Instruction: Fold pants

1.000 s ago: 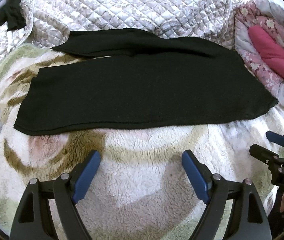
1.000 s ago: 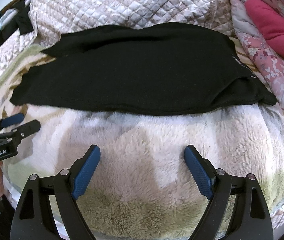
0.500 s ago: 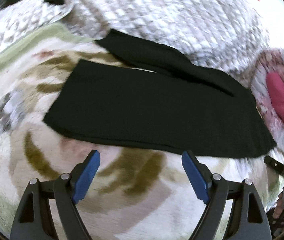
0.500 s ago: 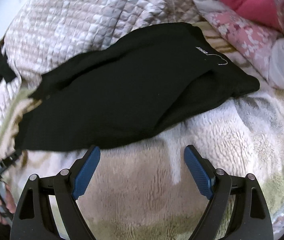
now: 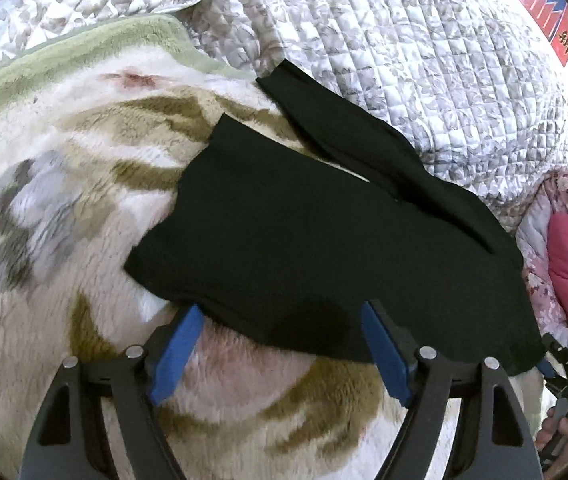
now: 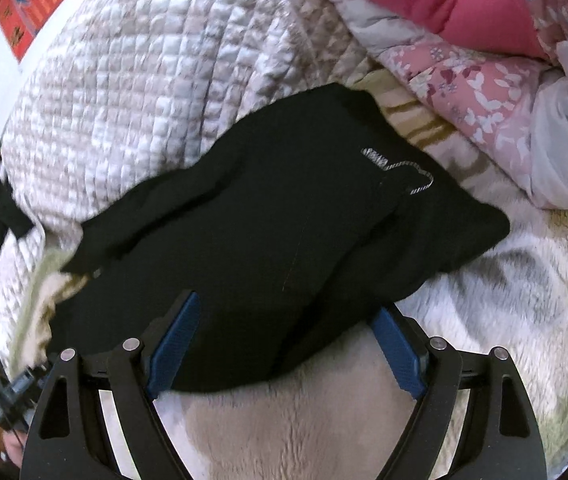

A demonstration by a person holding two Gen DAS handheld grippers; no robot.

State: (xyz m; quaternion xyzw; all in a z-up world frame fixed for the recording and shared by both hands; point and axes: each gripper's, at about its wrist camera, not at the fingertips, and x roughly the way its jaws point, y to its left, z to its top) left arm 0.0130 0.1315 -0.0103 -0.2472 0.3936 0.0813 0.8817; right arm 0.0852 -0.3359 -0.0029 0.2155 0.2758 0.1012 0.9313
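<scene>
We see the pants [image 5: 324, 240] as soft, matt black knit cloth, with a thin pale stitched mark [image 6: 400, 166] near the waistband. They lie on a deep, fuzzy fleece blanket [image 5: 64, 220], cream with brown and grey patches and a green plush edge. Behind it is a quilted bedspread [image 5: 404, 60] with a slight sheen, stitched in small squares. A pink floral quilt [image 6: 484, 80] looks like smooth printed cotton, though we cannot be sure. The left hand-held gripper [image 5: 280, 354] and right hand-held gripper [image 6: 286, 350] have matt black plastic arms, textured blue pads and shiny metal pins.
</scene>
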